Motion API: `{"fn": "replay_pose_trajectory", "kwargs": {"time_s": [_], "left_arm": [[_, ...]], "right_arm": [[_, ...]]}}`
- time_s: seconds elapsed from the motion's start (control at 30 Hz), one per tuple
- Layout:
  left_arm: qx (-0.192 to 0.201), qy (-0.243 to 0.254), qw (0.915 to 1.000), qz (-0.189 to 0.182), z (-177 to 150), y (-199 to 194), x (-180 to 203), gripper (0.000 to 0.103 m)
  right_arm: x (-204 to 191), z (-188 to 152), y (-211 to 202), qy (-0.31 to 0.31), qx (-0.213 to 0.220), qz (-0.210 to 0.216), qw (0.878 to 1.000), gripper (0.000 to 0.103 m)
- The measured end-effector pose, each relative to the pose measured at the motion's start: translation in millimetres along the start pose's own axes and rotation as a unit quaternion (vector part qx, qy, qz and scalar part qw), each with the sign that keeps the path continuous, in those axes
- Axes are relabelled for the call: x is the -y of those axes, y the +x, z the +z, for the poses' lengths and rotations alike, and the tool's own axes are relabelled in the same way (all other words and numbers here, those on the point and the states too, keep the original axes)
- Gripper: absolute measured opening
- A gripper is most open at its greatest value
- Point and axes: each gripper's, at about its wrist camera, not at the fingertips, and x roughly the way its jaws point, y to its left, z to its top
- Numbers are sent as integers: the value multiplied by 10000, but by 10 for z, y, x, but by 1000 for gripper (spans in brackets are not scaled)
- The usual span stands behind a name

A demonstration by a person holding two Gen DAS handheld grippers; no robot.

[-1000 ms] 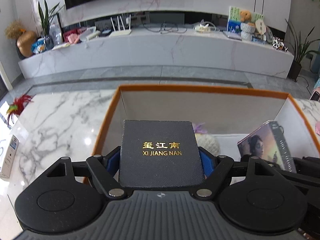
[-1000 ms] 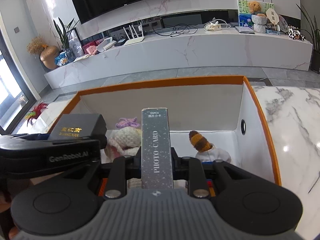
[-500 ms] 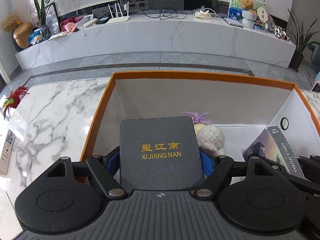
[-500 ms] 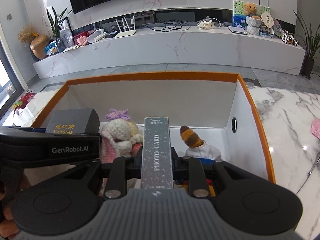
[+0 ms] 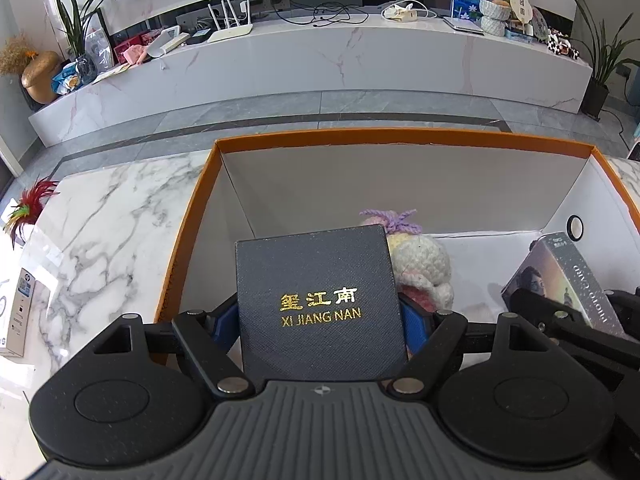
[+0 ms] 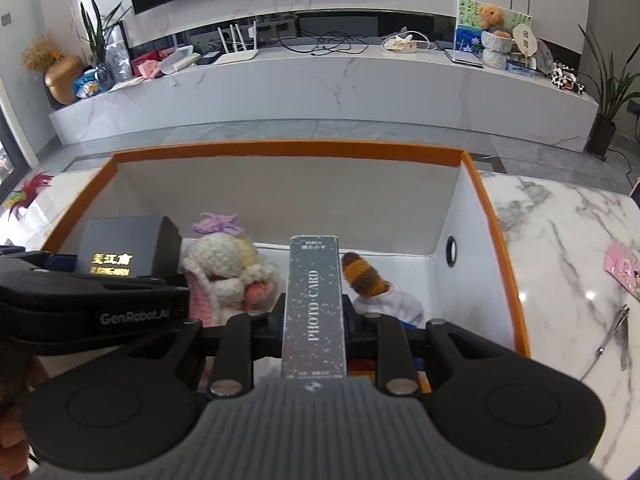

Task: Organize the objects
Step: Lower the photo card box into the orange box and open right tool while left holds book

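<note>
The left gripper [image 5: 320, 316] is clamping a dark gift box [image 5: 318, 304] over the orange-rimmed carton's [image 5: 400, 138] left side; the right gripper [image 6: 314, 320] is pinching a slim photo-card box [image 6: 314, 300] edgewise above the carton's middle, beside a crocheted doll [image 6: 224, 268].

Dark grey square box [image 5: 318, 304]: fine woven-texture matt cover, gold foil lettering. Slim grey photo-card box [image 6: 314, 304]: smooth printed card, speckled, slight sheen. Orange-rimmed white storage box [image 5: 400, 136]: matt cardboard walls. White-and-pink crocheted doll [image 6: 224, 272]: fuzzy yarn. White grey-veined marble table [image 5: 108, 232]: polished, glossy, light glare. Left hand-held gripper [image 5: 320, 316], right hand-held gripper [image 6: 314, 320]: matt black plastic, ribbed grey housing, metal pins.
</note>
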Motion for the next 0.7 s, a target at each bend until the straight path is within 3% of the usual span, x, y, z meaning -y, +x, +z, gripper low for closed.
{"fn": "replay_pose_trajectory", "kwargs": {"time_s": [0.23,0.7], "left_arm": [[-45,291,9996,13,-15,5,93,90],[-360,314,9988,-113,-5,90,82,90]], "right_arm": [[14,-1,25,0,-197,24,9998,25],[-26,12,79,-102,-474,-59,9988,25]]}}
